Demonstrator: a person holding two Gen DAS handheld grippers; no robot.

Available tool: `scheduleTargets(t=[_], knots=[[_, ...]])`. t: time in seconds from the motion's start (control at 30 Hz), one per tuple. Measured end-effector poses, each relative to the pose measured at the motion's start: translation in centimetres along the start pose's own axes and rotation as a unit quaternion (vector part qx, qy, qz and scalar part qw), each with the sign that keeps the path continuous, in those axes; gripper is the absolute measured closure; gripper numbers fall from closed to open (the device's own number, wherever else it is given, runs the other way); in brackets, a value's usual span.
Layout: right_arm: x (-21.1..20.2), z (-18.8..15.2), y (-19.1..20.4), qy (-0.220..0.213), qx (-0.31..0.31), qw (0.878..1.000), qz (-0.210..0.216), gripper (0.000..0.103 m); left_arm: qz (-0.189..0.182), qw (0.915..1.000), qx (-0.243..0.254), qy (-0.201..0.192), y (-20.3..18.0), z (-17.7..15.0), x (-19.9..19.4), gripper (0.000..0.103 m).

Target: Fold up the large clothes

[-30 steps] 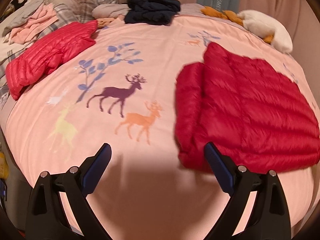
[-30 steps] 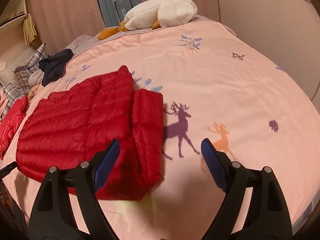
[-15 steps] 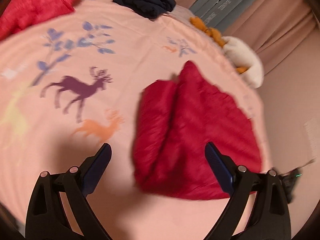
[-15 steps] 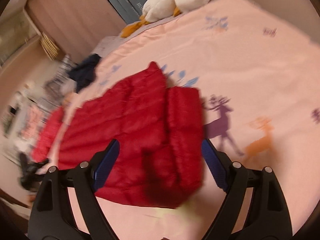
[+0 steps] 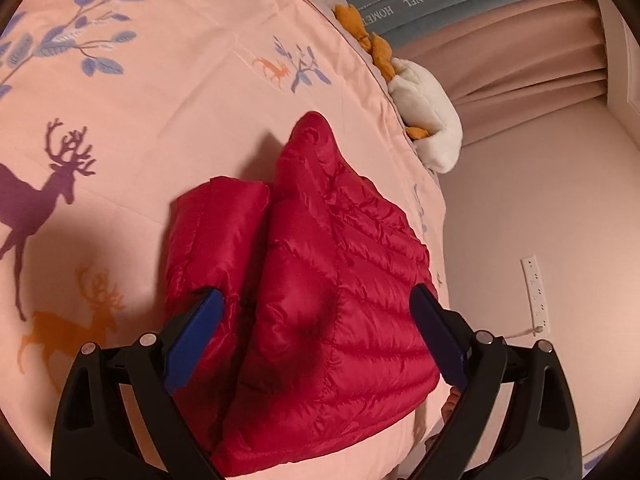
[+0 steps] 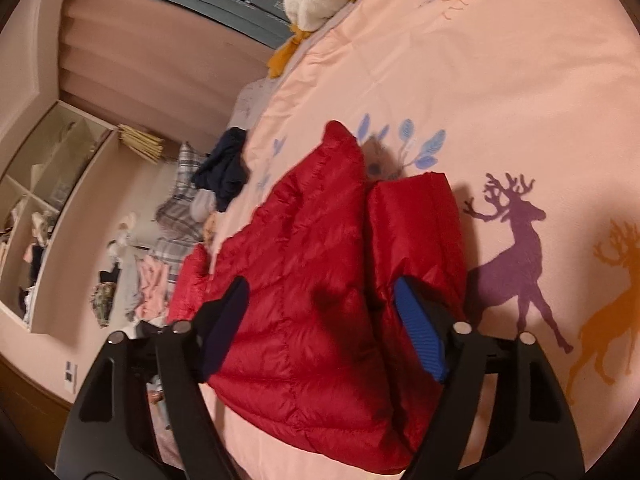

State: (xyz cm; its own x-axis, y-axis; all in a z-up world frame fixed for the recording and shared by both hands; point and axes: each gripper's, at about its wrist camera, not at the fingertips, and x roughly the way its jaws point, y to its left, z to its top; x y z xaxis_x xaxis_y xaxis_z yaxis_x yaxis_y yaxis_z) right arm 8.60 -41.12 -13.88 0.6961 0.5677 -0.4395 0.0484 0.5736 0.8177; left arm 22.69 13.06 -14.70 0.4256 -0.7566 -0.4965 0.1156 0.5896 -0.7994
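A red quilted down jacket [image 5: 320,280] lies partly folded on the pink deer-print bedspread [image 5: 160,100], one sleeve turned in along its side. My left gripper [image 5: 316,328] hovers open just over its near half, its blue pads straddling the fabric without gripping it. In the right wrist view the same jacket [image 6: 320,280] fills the centre, and my right gripper [image 6: 320,328] is open above it, tilted, its blue fingers [image 6: 420,340] on either side of the folded sleeve.
A white and orange plush toy [image 5: 424,120] lies at the bed's far edge beside the curtains. Dark navy clothes [image 6: 224,168], plaid pillows and a second red jacket [image 6: 192,288] sit toward the head of the bed. A shelf unit [image 6: 40,208] stands by the wall.
Both grippers have swung inward and rolled, coming in over the red jacket from the bare bedspread beside it. They stay open; the jacket has not moved.
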Motion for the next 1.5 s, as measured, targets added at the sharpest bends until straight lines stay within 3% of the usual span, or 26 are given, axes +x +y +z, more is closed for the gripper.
scheduleTargets(t=[0.1, 0.23, 0.33, 0.4, 0.43, 0.53, 0.57, 0.6, 0.77, 0.83, 0.97, 1.17, 1.5], knots=[[0.1, 0.2, -0.3, 0.006, 0.002, 1.0, 0.005, 0.043, -0.014, 0.9999, -0.002, 0.005, 0.4, 0.2, 0.1, 0.009], [1.0, 1.0, -1.2, 0.002, 0.01, 1.0, -0.023, 0.046, -0.008, 0.9999, -0.008, 0.01, 1.1, 0.6, 0.3, 0.009], [1.8, 1.1, -1.2, 0.01, 0.014, 1.0, -0.005, 0.049, -0.014, 0.9996, -0.014, 0.019, 1.5, 0.8, 0.6, 0.009], [2.6, 0.5, -0.1, 0.026, -0.017, 0.999, -0.015, 0.068, -0.011, 0.9996, -0.005, 0.024, 1.1, 0.7, 0.9, 0.011], [3.0, 0.1, 0.8, 0.029, -0.041, 0.998, -0.039, 0.071, -0.008, 0.9996, 0.003, 0.026, 0.7, 0.6, 0.9, 0.014], [2.6, -0.2, 1.6, 0.01, -0.053, 0.997, -0.047, 0.086, -0.006, 0.9996, 0.007, 0.028, 0.5, 0.1, 0.9, 0.032], [2.2, -0.2, 1.6, 0.002, -0.047, 0.998, -0.043, 0.089, -0.008, 0.9995, 0.007, 0.028, 0.5, 0.0, 0.7, 0.044], [1.9, -0.2, 1.6, -0.002, -0.046, 0.998, -0.041, 0.09, -0.01, 0.9995, 0.01, 0.029, 0.4, -0.1, 0.4, 0.057], [0.8, -0.7, 3.3, -0.019, -0.073, 0.996, -0.044, 0.093, -0.023, 0.9985, 0.032, 0.039, 0.2, -0.6, -0.2, 0.081], [0.7, -0.9, 3.7, -0.025, -0.09, 0.994, -0.05, 0.093, 0.001, 0.9983, 0.039, 0.042, 0.4, -0.7, 0.4, 0.081], [2.0, -1.1, 2.3, -0.007, -0.078, 0.993, -0.087, 0.093, -0.005, 0.9989, 0.013, 0.044, 1.9, -0.7, 1.4, 0.081], [0.6, -1.7, 2.9, -0.029, -0.089, 0.992, -0.089, 0.094, 0.028, 0.998, 0.051, 0.021, 0.2, -1.7, 0.3, 0.084], [1.5, -2.0, 2.0, -0.02, -0.075, 0.991, -0.112, 0.095, 0.067, 0.9949, 0.076, 0.005, -0.2, -2.5, -0.4, 0.085]])
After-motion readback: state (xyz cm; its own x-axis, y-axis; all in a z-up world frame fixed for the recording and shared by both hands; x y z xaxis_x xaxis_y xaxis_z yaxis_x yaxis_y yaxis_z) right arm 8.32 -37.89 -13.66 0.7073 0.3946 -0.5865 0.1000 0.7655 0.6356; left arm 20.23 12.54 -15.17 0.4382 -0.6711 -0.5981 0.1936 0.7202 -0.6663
